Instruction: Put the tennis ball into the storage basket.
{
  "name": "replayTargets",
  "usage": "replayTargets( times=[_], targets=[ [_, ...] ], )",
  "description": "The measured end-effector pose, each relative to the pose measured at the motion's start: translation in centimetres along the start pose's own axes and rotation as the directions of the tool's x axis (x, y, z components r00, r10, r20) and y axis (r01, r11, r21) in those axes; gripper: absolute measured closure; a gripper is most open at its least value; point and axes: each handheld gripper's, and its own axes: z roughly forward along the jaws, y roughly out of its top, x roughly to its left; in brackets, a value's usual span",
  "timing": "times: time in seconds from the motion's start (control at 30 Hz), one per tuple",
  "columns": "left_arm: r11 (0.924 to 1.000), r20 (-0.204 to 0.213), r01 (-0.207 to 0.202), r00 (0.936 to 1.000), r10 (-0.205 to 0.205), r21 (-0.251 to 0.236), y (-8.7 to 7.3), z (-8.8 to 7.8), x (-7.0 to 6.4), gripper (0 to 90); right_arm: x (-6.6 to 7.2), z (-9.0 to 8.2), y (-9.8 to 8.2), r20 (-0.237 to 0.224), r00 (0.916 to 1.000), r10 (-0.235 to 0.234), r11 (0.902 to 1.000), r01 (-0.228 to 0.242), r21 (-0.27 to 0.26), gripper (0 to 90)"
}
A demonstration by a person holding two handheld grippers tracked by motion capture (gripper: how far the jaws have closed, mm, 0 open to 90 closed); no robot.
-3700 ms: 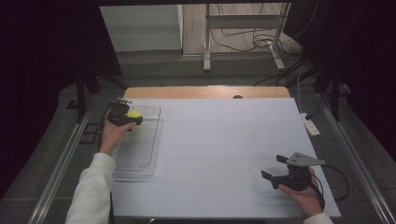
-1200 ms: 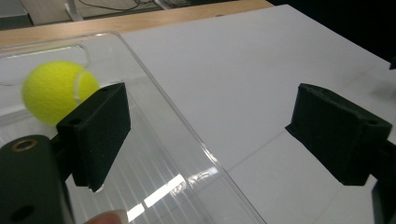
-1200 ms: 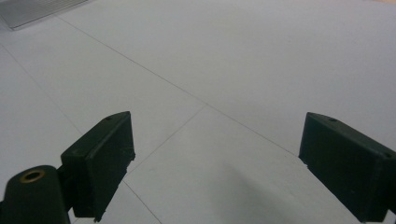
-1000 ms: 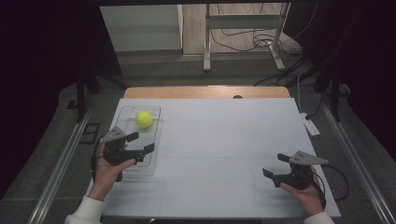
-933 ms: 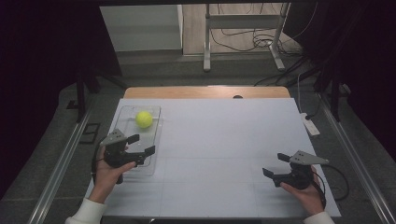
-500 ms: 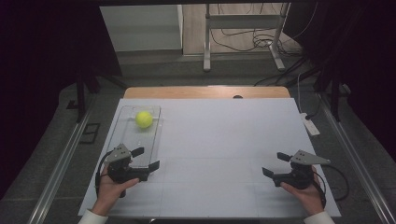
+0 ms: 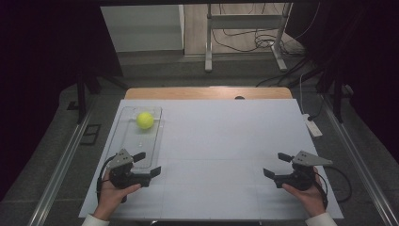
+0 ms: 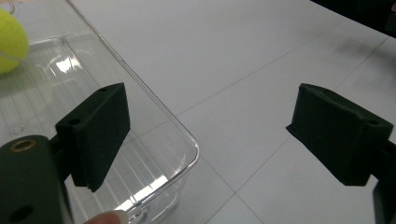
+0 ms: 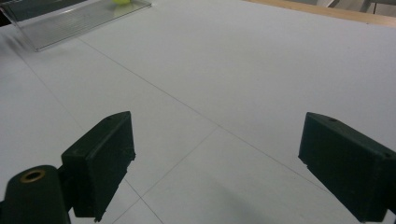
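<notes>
One yellow ball (image 7: 145, 120) lies in the far end of the clear tray (image 7: 128, 149), free of any grip, so the placing seems done. Beside the tray's near corner, the left tool (image 7: 149, 164) hovers with its jaws spread and nothing between them; they have just been opening a little more. Well apart from the tray, across the white worktop (image 7: 221, 141), the right tool (image 7: 276, 163) waits low, jaws also spread and empty.
</notes>
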Motion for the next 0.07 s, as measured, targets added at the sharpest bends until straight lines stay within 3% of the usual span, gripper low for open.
replayTargets(
  times=[0.07],
  targets=[
    [1.0, 0.0, 0.001, 1.0, -0.001, -0.003, 0.03, 0.0, 0.02, 13.1, -0.01, -0.02, -0.02, 0.001, 1.0, 0.001, 1.0, -0.001, 0.0, 10.6]
  ],
)
